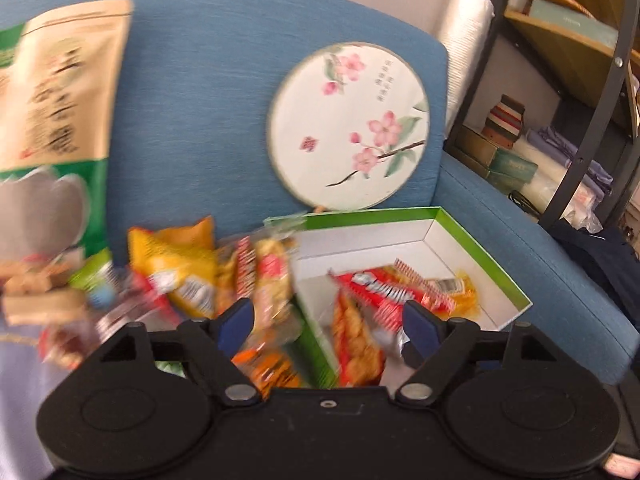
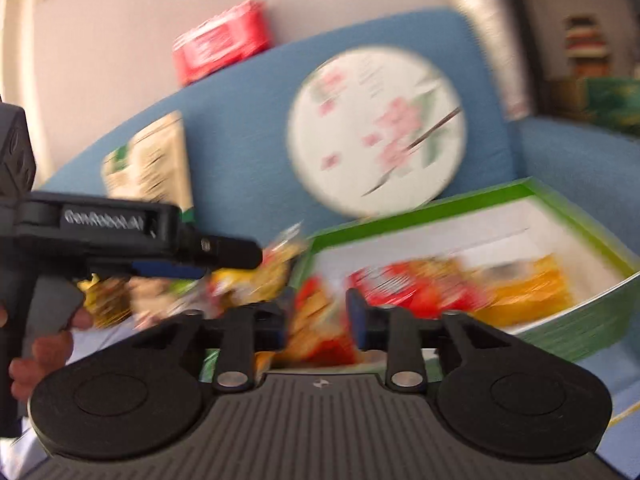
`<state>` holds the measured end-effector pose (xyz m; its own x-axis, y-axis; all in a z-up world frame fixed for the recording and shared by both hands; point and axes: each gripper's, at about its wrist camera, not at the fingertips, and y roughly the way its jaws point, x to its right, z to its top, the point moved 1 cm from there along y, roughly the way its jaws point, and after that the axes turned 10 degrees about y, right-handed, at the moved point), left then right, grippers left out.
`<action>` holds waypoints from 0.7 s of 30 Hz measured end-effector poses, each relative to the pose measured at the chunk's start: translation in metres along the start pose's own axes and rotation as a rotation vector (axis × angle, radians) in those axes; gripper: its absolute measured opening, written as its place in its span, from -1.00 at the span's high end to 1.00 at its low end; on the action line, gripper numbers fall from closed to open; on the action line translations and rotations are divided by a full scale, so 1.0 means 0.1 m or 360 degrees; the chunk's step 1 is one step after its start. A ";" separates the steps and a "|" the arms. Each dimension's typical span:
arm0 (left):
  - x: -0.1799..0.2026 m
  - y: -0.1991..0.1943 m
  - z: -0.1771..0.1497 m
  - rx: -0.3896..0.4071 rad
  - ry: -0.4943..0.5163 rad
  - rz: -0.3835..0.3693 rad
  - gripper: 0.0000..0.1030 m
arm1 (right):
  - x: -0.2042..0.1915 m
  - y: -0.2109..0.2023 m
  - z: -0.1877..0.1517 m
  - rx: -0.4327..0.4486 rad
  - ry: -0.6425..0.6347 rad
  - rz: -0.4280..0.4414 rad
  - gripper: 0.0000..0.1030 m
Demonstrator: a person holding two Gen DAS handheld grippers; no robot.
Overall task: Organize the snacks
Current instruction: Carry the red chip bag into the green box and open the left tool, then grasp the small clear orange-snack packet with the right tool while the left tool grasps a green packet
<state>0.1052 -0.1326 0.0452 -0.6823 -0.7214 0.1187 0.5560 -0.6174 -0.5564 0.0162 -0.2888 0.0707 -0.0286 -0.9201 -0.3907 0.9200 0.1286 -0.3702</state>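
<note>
A blue upholstered sofa [image 1: 192,120] fills the background, with a round painted fan [image 1: 348,126] bearing pink blossoms leaning against its backrest and a metal shelf unit [image 1: 580,80] to the right.

The left gripper [image 1: 328,322] hovers with its blue-padded fingers [image 1: 236,322] spread wide and nothing between them. Just ahead and to its right sits a green-rimmed white box [image 1: 480,248] holding red and orange snack packets [image 1: 384,292]. Ahead and to its left lies a loose heap of snacks, among them a yellow chip bag [image 1: 176,268]. Farther left a tall kraft-and-green pouch [image 1: 56,112] stands against the backrest.

The right gripper [image 2: 316,320], badly blurred, has its fingers apart over a red-orange packet [image 2: 320,328] near the box's near corner; whether they touch it I cannot tell. The left gripper appears to its left in that view.
</note>
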 end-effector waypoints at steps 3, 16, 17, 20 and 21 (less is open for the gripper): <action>-0.14 -0.19 -0.15 -0.0013 -0.0052 0.0009 -1.00 | -0.08 0.11 -0.08 -0.0117 -0.0023 0.0077 0.54; -0.44 -0.74 -0.68 -0.0074 -0.0143 0.0100 -1.00 | -0.05 0.29 -0.15 -0.0039 -0.0100 -0.0217 0.12; -0.45 -0.79 -0.72 -0.0065 -0.0154 0.0116 -1.00 | -0.08 0.27 -0.15 -0.0028 -0.0106 -0.0173 -0.05; -0.51 -0.94 -0.83 -0.0066 -0.0166 0.0153 -1.00 | -0.28 0.19 -0.20 -0.0046 -0.0176 -0.0030 -0.77; -0.53 -0.98 -0.87 -0.0081 -0.0171 0.0159 -1.00 | -0.35 0.16 -0.25 -0.0063 -0.0200 0.0021 -0.83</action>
<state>0.0457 -0.0064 0.0215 -0.5685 -0.8095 0.1465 0.5921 -0.5263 -0.6103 0.0224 -0.2453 0.0577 0.0351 -0.9570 -0.2880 0.9037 0.1534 -0.3997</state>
